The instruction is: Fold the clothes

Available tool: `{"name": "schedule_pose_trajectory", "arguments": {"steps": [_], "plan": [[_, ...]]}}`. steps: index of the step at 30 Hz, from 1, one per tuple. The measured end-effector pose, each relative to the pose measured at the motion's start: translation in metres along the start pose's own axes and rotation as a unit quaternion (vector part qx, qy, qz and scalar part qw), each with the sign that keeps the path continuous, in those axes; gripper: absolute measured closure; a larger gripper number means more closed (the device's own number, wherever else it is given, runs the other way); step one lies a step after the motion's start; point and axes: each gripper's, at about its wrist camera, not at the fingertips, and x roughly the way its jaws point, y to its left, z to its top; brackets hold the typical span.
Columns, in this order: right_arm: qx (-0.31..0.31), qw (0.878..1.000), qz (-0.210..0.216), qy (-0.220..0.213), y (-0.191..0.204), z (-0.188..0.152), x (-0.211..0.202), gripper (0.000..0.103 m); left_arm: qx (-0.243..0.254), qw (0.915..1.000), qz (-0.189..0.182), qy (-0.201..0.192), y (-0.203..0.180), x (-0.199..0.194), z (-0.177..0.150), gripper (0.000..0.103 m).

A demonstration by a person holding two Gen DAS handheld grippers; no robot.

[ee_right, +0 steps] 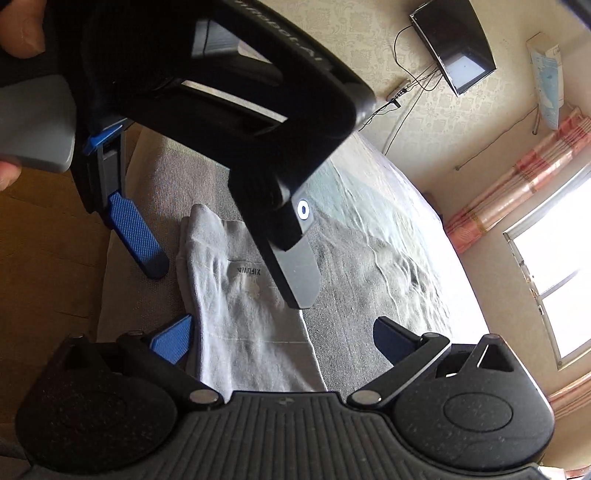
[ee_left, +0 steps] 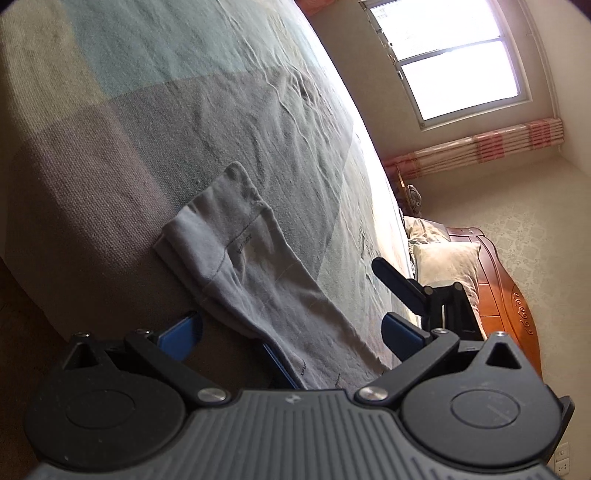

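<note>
A light grey garment (ee_left: 258, 280) with a ribbed cuff and small printed letters lies flat on the bed (ee_left: 221, 110), close to its edge. My left gripper (ee_left: 291, 334) is open, with its blue pads on either side of the garment. One black finger (ee_left: 397, 286) of the right gripper shows at the right. In the right wrist view the same garment (ee_right: 243, 332) runs between the open fingers of my right gripper (ee_right: 282, 341). The left gripper (ee_right: 229, 280) hangs above it, jaws spread wide across the cloth near the cuff. Nothing is gripped.
The bed sheet (ee_right: 369, 240) has grey, teal and beige blocks with wrinkles further in. Pillows (ee_left: 447, 266) and a wooden headboard (ee_left: 498, 295) lie at the far end. A window (ee_left: 454, 55), curtains (ee_right: 517, 181), a wall TV (ee_right: 454, 48), wooden floor (ee_right: 44, 258) and a hand (ee_right: 22, 33) are in view.
</note>
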Motion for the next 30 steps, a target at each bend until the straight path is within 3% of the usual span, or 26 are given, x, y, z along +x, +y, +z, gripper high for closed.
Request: {"name": "schedule_pose_trajectory", "arguments": {"steps": [4, 11, 19, 25, 30], "plan": [[0.013, 1.000, 0.003, 0.001, -0.008, 0.000, -0.001, 0.000, -0.015, 0.9995, -0.029, -0.002, 0.004, 0.011, 0.002, 0.001], [0.022, 1.000, 0.008, 0.002, -0.015, -0.002, -0.003, 0.000, -0.055, 0.9955, -0.061, -0.047, 0.019, 0.019, 0.009, 0.001], [0.026, 0.999, 0.024, -0.008, -0.006, -0.001, 0.002, 0.000, -0.036, 0.9939, -0.078, -0.069, 0.010, 0.014, 0.008, 0.001], [0.051, 0.999, -0.011, -0.001, -0.007, 0.001, 0.011, 0.000, -0.032, 0.9965, -0.060, -0.049, 0.009, 0.024, 0.012, 0.001], [0.094, 0.996, -0.005, 0.008, -0.025, -0.005, 0.011, 0.000, -0.062, 0.9961, -0.047, -0.041, 0.018, 0.034, 0.013, 0.001]]}}
